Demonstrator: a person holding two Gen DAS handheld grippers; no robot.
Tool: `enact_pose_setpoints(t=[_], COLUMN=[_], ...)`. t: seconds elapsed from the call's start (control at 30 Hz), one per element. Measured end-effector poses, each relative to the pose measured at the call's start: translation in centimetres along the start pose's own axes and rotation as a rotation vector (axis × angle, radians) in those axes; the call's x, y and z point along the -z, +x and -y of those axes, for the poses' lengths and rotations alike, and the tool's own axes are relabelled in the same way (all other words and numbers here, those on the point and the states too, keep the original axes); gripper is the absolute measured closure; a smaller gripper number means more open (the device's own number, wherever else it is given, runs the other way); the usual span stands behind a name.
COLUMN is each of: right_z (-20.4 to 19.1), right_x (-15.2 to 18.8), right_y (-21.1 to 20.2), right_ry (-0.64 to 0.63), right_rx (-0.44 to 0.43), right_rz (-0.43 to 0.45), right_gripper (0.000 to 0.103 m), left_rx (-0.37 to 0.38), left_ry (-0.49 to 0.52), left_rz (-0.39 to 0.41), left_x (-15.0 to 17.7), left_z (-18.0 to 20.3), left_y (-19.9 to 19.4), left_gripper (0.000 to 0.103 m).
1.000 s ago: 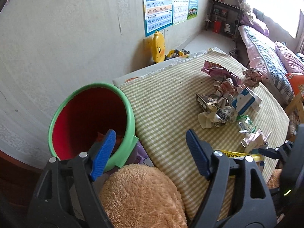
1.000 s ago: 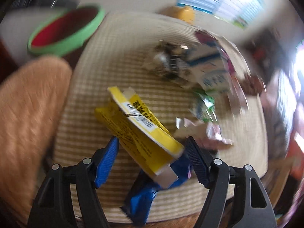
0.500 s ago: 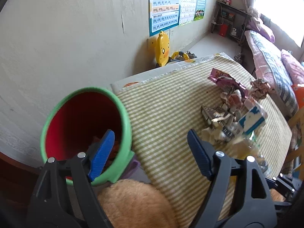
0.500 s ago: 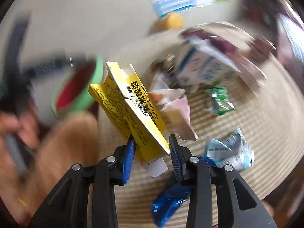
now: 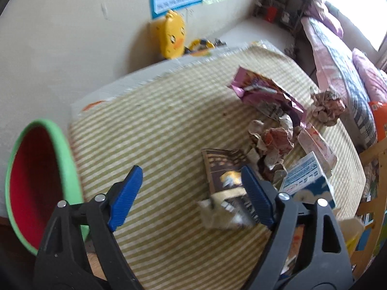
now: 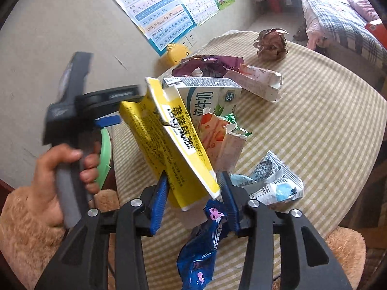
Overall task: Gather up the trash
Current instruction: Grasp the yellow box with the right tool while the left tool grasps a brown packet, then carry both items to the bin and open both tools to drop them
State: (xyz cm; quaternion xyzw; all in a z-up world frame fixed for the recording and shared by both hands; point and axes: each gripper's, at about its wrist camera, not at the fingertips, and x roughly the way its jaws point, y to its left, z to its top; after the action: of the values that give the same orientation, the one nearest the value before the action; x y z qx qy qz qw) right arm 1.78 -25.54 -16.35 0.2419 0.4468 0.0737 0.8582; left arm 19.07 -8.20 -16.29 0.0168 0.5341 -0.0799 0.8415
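In the left wrist view, the left claw [image 5: 191,197] stands wide open and empty over the checked table [image 5: 157,125], its jaws having just opened further; its right pad is just beside a dark wrapper [image 5: 225,169], and the bin [image 5: 36,181], a second ago central, sits at the far left. Only the right wrist view shows the right claw [image 6: 193,199] clamped on the yellow box [image 6: 169,140], now lifted off the table, jaws slightly reopened, and a hand [image 6: 60,178] holding the left tool.

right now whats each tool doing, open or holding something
Left tool: open, jaws just widened, nothing gripped; a brown wrapper lies below.
Right tool: closed on the yellow box, jaws eased slightly wider.
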Motion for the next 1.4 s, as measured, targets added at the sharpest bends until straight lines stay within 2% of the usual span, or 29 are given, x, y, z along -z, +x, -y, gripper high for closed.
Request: enact_pose_setpoints(t=[0.07,0.13,0.23,0.37,0.43,0.5,0.6,0.7,1.0,1.17,1.33,1.4], right_z=[0.3,0.6,0.9,1.2,1.2,1.1,0.9,0.5,-1.9,-3.1,-4.1,-4.4], right_x=[0.0,-0.1,-0.3,-0.3,-0.3,-0.3,-0.5,-0.6,-1.0,-1.1,-1.1,-1.1], right_y=[0.2,-0.1,-0.3,-0.4,-0.3,-0.2,0.0,0.4,4.1,6.7,8.3,8.8], right_ry=[0.015,0.026,0.032,0.035,0.031,0.026,0.014,-0.003,-0.045,-0.084,-0.124,-0.115], right_rx=[-0.014,-0.026,-0.028,-0.027,-0.027,-0.024,-0.023,-0.022,-0.018,0.076,0.127,0.132], right_rz=[0.015,0.032,0.046,0.051,0.048,0.044,0.043,0.029,-0.115,-0.179,-0.196,-0.207], right_gripper=[0.05,0.048,0.045,0.045,0.045,0.045,0.045,0.045,0.045,0.045,0.033,0.033], left_rx=[0.004,0.002,-0.029,-0.015,0.0,0.006,0.021,0.03,0.074,0.087,0.053,0.05], left_ry=[0.016,0.029,0.038,0.011,-0.011,-0.012,-0.004,0.003,-0.036,-0.057,-0.041,-0.036], left_rz=[-0.032,-0.045,-0.096,-0.13,-0.127,-0.127,-0.107,-0.086,-0.066,-0.047,0.019,0.046], left_x=[-0.4,-0.7,-0.7,-0.2,0.0,0.1,0.4,0.9,3.3,5.2,7.0,7.3], left_z=[0.8,1.4,1.8,1.3,1.1,0.8,0.4,-0.4,-3.9,-5.5,-6.6,-6.9], left_y=[1.2,2.0,3.3,4.6,4.7,4.5,3.6,2.5,-1.0,-2.8,-5.7,-6.8], left_gripper=[0.019,0.013,0.013,0.014,0.025,0.054,0.077,0.082,0.083,0.083,0.083,0.083])
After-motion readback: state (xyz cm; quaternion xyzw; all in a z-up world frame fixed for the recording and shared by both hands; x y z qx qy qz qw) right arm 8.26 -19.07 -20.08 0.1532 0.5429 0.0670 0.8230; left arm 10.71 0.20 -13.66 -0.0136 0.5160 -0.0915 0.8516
